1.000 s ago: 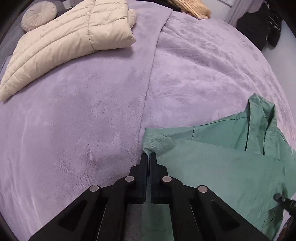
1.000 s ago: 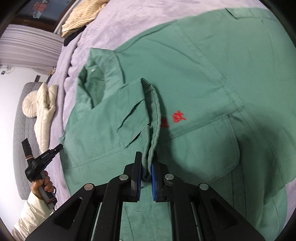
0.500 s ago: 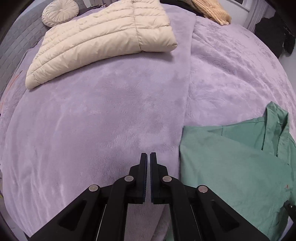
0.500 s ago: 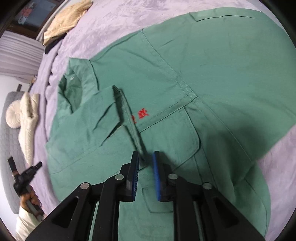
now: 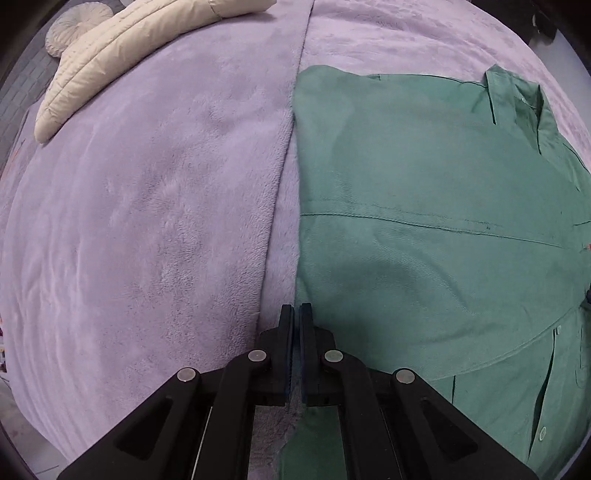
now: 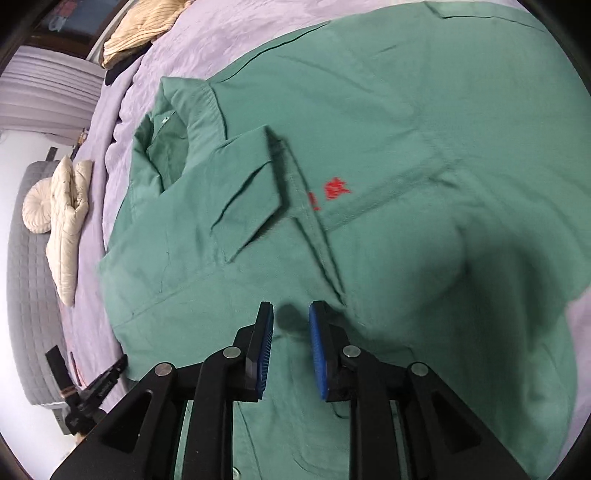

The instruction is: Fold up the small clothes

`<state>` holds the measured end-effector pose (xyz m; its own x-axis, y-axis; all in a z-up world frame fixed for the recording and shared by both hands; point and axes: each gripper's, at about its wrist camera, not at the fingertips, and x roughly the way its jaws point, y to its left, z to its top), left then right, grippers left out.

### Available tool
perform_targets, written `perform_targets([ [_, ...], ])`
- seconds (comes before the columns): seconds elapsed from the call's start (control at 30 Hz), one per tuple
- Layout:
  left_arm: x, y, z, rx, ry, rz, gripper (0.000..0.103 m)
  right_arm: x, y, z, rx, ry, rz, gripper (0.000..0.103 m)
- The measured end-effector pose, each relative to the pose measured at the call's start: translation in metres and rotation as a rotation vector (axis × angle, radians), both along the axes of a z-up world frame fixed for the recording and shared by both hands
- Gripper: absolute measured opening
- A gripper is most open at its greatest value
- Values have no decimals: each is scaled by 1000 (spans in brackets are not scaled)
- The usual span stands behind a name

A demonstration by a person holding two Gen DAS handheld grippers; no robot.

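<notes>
A green button-up shirt (image 6: 369, 155) with red embroidery lies spread front-up on the lilac blanket (image 5: 147, 221). My right gripper (image 6: 291, 314) hovers just above the shirt's front, beside the button placket. Its blue pads (image 6: 317, 332) are opening and no cloth is between them. My left gripper (image 5: 296, 308) is shut, and no cloth shows between its pads. It points down over the shirt's (image 5: 424, 184) straight left edge, where cloth meets blanket. The left gripper's tip (image 6: 122, 360) also shows at the lower left of the right wrist view, off the shirt's side.
A cream puffer jacket (image 5: 129, 48) and a round cushion (image 5: 74, 22) lie at the far left of the bed. A yellowish knit garment (image 6: 144, 26) sits at the far end. A grey quilted surface (image 6: 26, 295) runs along the bed's side.
The right gripper let go of the shirt's raised front edge, which now lies flat, and its jaws spread. The left gripper released the shirt's corner and moved along the shirt's left edge.
</notes>
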<state>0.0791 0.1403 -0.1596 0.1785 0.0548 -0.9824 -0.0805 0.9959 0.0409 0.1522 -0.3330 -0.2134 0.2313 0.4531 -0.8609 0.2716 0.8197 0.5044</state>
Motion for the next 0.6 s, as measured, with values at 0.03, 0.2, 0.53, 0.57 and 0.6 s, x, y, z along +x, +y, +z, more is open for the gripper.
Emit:
perform_targets([
  [0.03, -1, 2, 3, 1, 7, 5, 3, -6, -6, 2, 6, 11, -10, 34],
  [0.2, -8, -13, 22, 21, 16, -28, 3, -32, -26, 11, 58, 20, -64, 60],
  [0.53, -24, -95, 52, -37, 57, -144, 3, -64, -44, 31, 112, 20, -126, 77],
  [0.57, -26, -106, 55, -31, 53, -161, 3, -66, -46, 33, 116, 18, -132, 77],
  [0.6, -26, -115, 57, -31, 48, -181, 3, -67, -47, 34, 119, 17, -135, 78],
])
